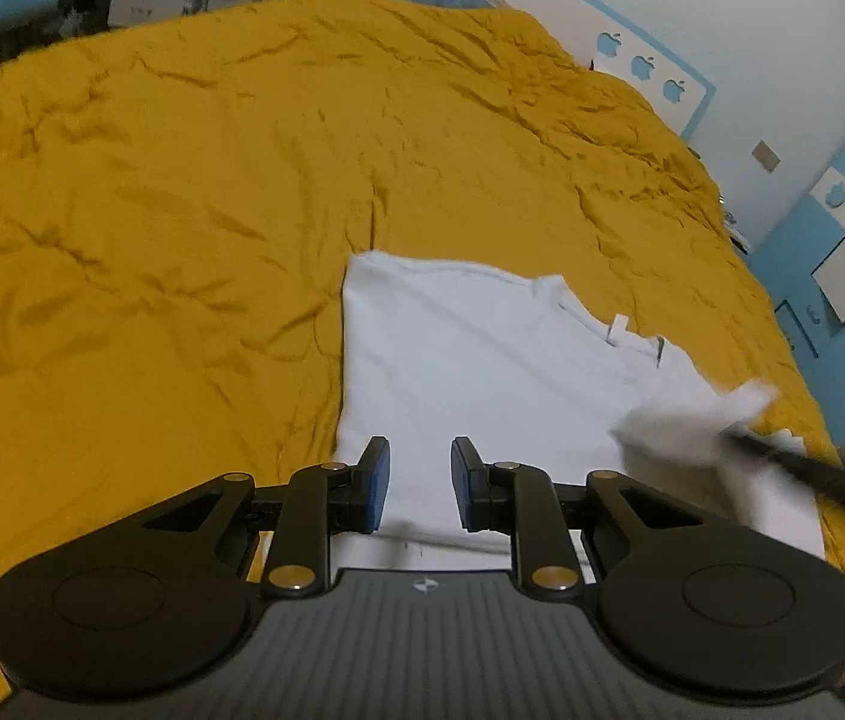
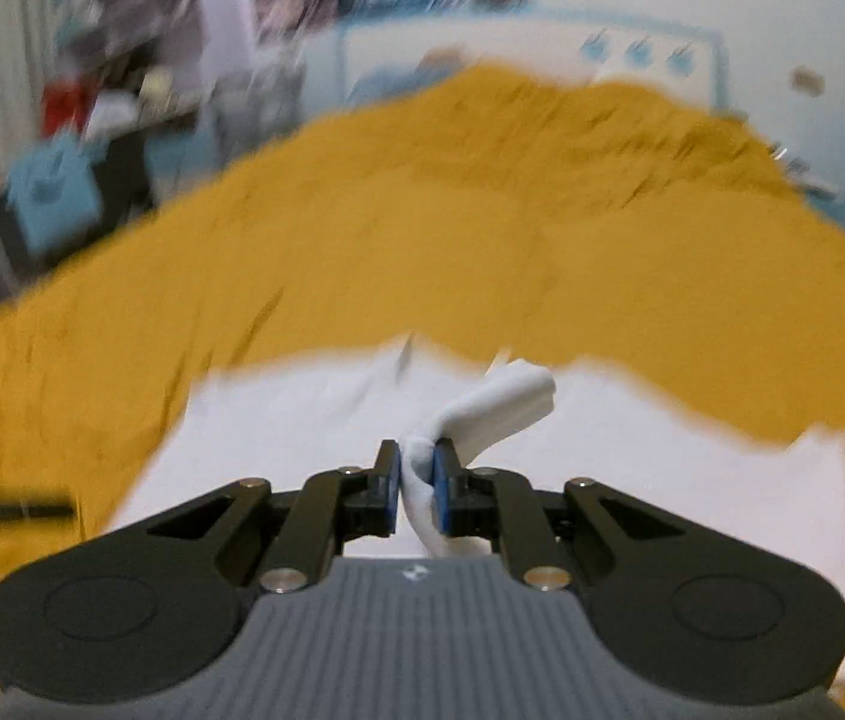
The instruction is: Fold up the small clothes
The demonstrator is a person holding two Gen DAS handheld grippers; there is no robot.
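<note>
**Inspector:** Left gripper (image 1: 420, 483) first. Condition?

**Assistant:** Jaws parted, nothing between them, held over the near edge of the white shirt (image 1: 470, 372).

**Inspector:** Right gripper (image 2: 417, 483)?

**Assistant:** Clenched on a bunched fold of the shirt (image 2: 482, 414), which rises in a twisted roll above the pads. That view is blurred.

**Inspector:** Position of the garment?

**Assistant:** Lying mostly flat on the mustard bedspread (image 1: 182, 192), collar and label toward the right side, one corner lifted at the right.

**Inspector:** Beyond it?

**Assistant:** Wrinkled bedspread, then a white and blue wall (image 1: 782, 48).
</note>
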